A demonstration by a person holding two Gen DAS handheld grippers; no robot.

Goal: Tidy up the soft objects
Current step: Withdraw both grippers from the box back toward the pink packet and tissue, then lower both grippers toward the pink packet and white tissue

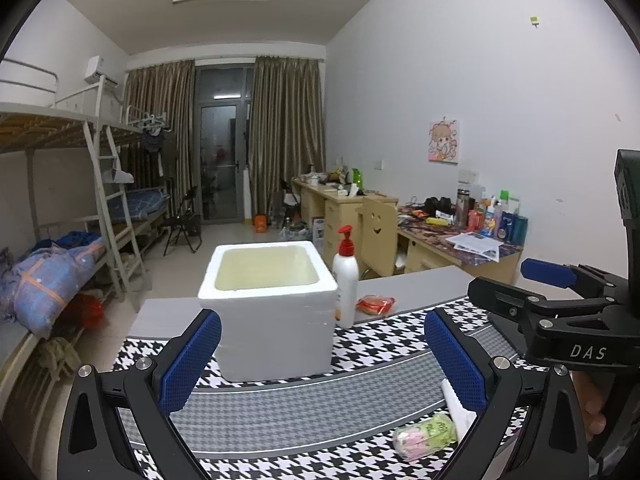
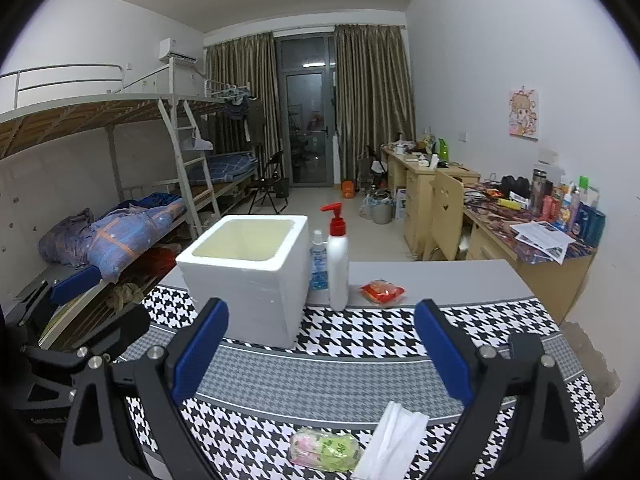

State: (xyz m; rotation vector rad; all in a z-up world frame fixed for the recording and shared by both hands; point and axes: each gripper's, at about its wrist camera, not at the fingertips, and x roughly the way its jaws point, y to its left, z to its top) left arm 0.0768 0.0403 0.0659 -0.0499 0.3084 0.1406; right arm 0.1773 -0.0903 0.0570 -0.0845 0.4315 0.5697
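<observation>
A white foam box (image 1: 272, 304) (image 2: 244, 276) stands open-topped on the houndstooth mat (image 1: 288, 412) (image 2: 320, 376). A green-pink soft packet (image 1: 424, 436) (image 2: 324, 449) lies near the front edge, with a white tissue pack (image 1: 456, 404) (image 2: 392, 440) beside it on the right. A red soft packet (image 1: 375, 305) (image 2: 382, 292) lies behind the mat. My left gripper (image 1: 322, 360) is open and empty, above the mat in front of the box. My right gripper (image 2: 320, 356) is open and empty, above the packet and tissues; it also shows in the left wrist view (image 1: 560, 312).
A white pump bottle with a red top (image 1: 346, 280) (image 2: 338, 260) stands right of the box, with a small blue bottle (image 2: 319, 260) behind it. Bunk beds (image 1: 60, 208) are at the left, cluttered desks (image 2: 520, 216) at the right, and a wooden chair (image 2: 444, 212).
</observation>
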